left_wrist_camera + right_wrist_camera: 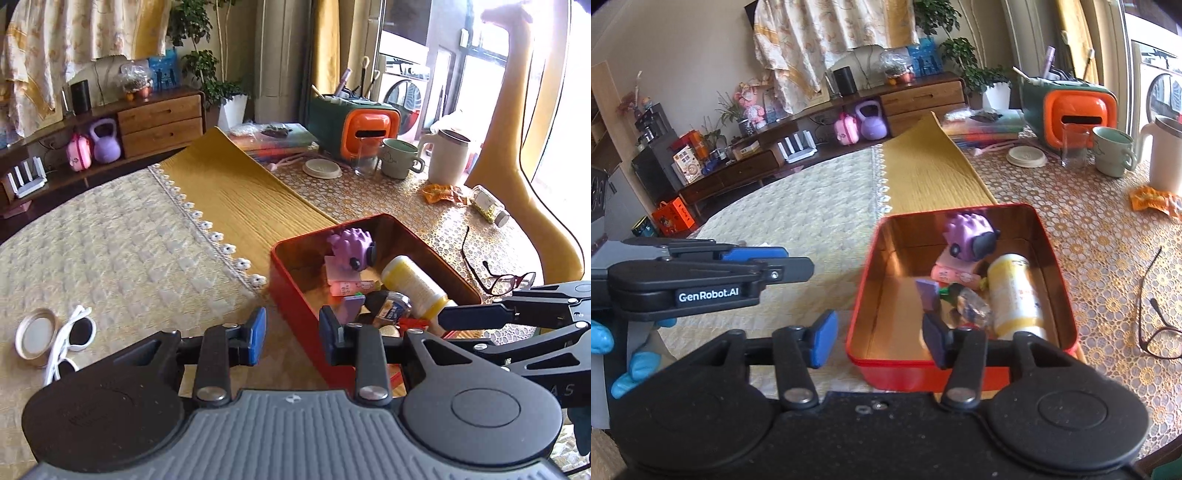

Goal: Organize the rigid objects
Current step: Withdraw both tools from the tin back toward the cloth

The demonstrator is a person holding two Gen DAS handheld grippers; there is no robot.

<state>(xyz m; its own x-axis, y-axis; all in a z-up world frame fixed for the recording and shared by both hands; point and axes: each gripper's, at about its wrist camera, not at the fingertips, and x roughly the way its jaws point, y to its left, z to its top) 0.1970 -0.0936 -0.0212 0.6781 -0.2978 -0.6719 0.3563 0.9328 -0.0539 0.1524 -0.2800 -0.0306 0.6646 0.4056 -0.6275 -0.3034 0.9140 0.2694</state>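
Your table carries a pale quilted cover with a mustard runner laid across it and a lace-patterned cloth on the far side. The red tin box sits where the runner meets the lace, open at the top, its copper-coloured inside showing.

Inside the tin, the task's things are piled toward the end nearer the lace cloth: a yellow-and-white bottle lying on its side, a purple spiky toy resting on a pink packet, a small dark bottle and a purple block leaning among them. The other end of the tin is bare metal.

Your left gripper hangs over the near corner of the tin with its blue pads a modest gap apart; nothing sits between them and they touch nothing. Your right gripper is released too, jaws parted wider, one finger outside the tin wall and the other above the tin's interior, with the wall between them in view but no pad pressing on it or on any item.

Still out on the quilted cover, well apart from the tin, lie white sunglasses and just beside them a round lid. On the lace cloth near the tin rest dark-framed glasses.
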